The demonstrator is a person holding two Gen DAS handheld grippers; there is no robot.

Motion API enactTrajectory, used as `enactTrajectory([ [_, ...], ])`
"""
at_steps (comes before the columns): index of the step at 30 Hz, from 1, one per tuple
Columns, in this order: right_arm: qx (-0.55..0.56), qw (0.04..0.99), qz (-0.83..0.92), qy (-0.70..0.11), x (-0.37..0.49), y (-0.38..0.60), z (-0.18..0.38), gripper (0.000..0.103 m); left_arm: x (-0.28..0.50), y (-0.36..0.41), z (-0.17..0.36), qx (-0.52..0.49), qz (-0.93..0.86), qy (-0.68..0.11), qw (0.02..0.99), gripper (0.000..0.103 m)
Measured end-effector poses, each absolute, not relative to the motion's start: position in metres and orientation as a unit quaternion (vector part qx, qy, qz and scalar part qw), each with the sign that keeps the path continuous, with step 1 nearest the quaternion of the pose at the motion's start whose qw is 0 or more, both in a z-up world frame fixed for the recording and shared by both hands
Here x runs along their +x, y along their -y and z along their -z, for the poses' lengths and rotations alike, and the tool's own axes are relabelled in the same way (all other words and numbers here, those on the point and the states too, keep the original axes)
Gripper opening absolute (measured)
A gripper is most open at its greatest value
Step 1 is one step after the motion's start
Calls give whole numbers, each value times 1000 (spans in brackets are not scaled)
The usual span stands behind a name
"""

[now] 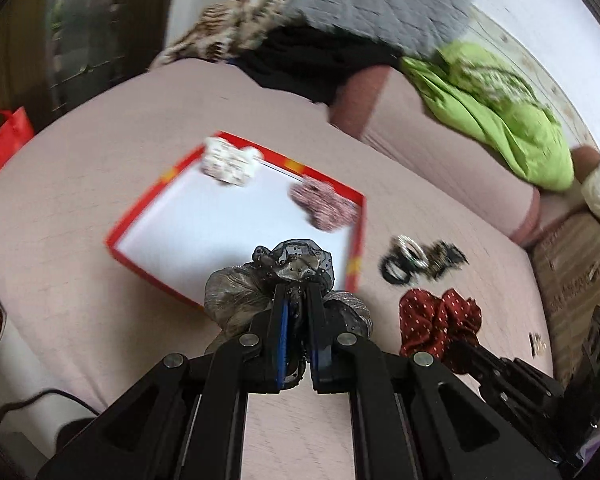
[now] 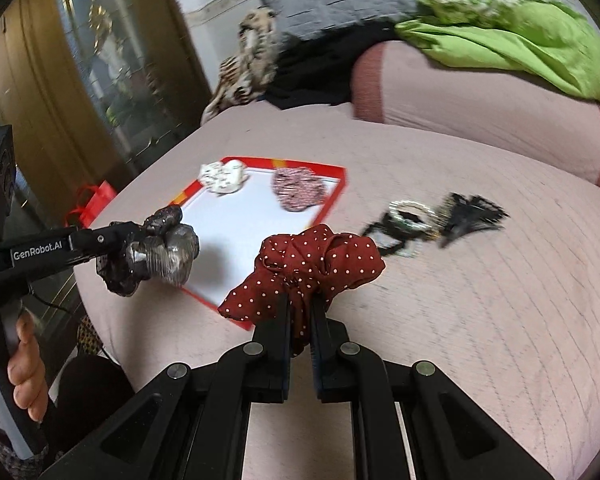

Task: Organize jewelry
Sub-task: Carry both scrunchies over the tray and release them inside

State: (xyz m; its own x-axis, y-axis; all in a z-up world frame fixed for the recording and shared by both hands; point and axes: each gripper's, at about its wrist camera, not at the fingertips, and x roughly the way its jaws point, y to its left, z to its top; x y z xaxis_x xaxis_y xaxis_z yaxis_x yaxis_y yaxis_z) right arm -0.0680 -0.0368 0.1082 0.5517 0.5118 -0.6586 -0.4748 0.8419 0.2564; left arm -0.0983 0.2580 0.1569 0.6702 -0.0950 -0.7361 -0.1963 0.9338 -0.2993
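The dark red scrunchie with white dots is pinched between the nearly closed fingers of the right gripper, held off the bed just beside the near right corner of the red-rimmed tray. The grey and silver scrunchie is clamped the same way in the left gripper, hanging over the near edge of that tray; in the right wrist view it shows at the tray's left side, casting a shadow on the white tray floor. A person's hand grips the left gripper's handle.

Inside the tray, a white speckled scrunchie lies in the far left corner and a pink patterned scrunchie lies against the far right rim. To the right of the tray, on the pink bed cover, sits a loose heap of black hair ties and clips; motion blur makes the single pieces hard to tell apart, though a pale beaded ring seems to lie among them.

Beyond the tray, a pink bolster carries a lime green cloth, a grey quilted blanket and a leopard-print fabric. Left of the tray, past the bed's edge, stands a red bag.
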Motion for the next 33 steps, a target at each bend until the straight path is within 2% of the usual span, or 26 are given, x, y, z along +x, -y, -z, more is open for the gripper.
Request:
enactTrajectory([
  [9,-7,869,-318,-380,-56,-38,-126,9,-68,-328,-153,-189,-65,-414,888,8],
  [23,5,826,-312,-470,-13,-84,-54,9,-10,-366,-79,-174,-127,-479,851,9],
  [26,-6,822,-320,-471,-16,-88,-48,12,-12,-363,-81,-175,-131,-476,852,15],
  [27,-9,822,-322,-469,-18,-87,-48,13,-15,-361,-84,-177,-129,-474,853,20],
  [29,-13,823,-325,-465,-22,-85,-51,24,-24,-357,-92,-185,-129,-466,856,27],
  [31,-13,828,-329,-454,-28,-79,-57,30,-37,-351,-101,-196,-134,-453,859,39],
  [33,-12,833,-332,-442,-38,-71,-65,34,-50,-345,-110,-208,-138,-440,863,43],
])
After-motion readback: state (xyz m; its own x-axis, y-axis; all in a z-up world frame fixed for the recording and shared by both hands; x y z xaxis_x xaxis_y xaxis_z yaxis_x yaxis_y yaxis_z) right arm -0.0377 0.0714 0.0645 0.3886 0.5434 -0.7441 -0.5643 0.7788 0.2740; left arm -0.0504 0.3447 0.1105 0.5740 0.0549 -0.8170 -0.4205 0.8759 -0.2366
